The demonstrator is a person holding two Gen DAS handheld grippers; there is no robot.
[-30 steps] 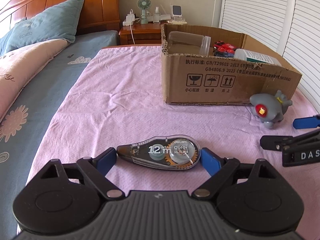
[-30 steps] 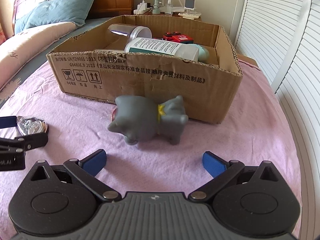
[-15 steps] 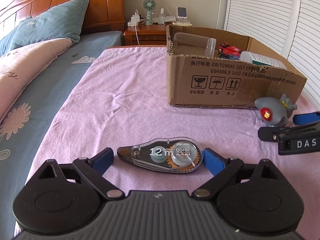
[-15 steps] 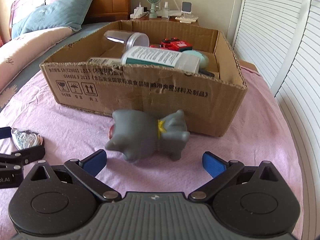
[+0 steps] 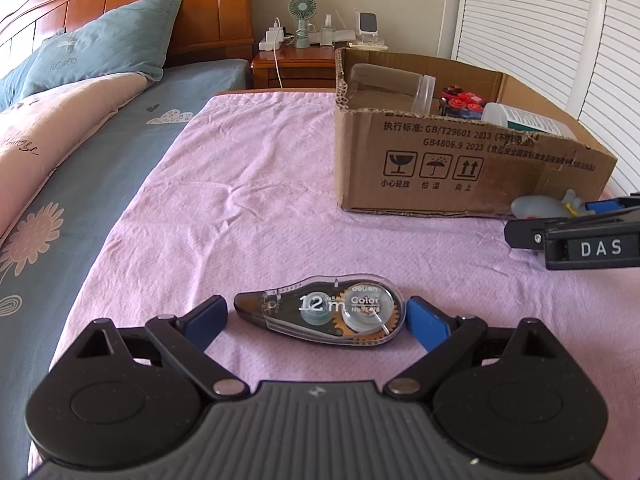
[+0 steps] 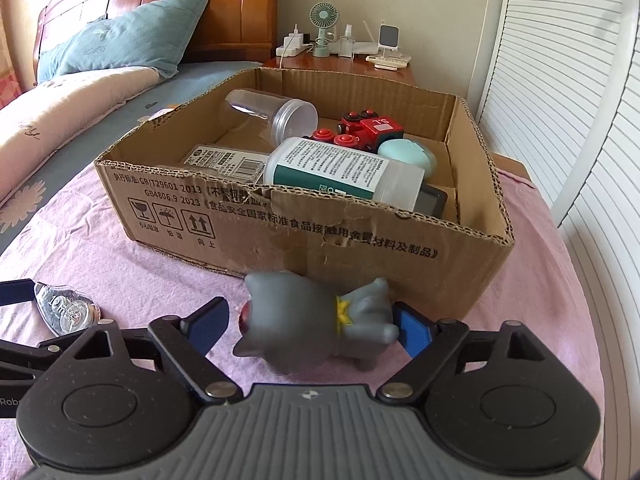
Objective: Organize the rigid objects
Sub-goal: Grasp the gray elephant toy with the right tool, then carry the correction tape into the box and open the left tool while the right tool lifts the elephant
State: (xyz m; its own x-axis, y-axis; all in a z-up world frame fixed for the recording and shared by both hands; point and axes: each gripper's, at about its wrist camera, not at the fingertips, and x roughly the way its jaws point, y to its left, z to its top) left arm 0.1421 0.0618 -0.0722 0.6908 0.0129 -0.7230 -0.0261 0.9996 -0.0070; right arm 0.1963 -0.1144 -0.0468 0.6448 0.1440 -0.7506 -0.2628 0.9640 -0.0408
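Right gripper [image 6: 308,326] – jaws just closing around grey toy animal [image 6: 316,328], right pad touching, left pad apart; toy just before cardboard box [image 6: 400,256], long axis across jaws. Left gripper [image 5: 316,316] open, straddling correction tape [image 5: 320,310] – well left of box.

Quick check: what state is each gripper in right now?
Left gripper: open around the clear teardrop-shaped correction tape dispenser.
Right gripper: open, jaws just closing around the grey rubber animal toy.
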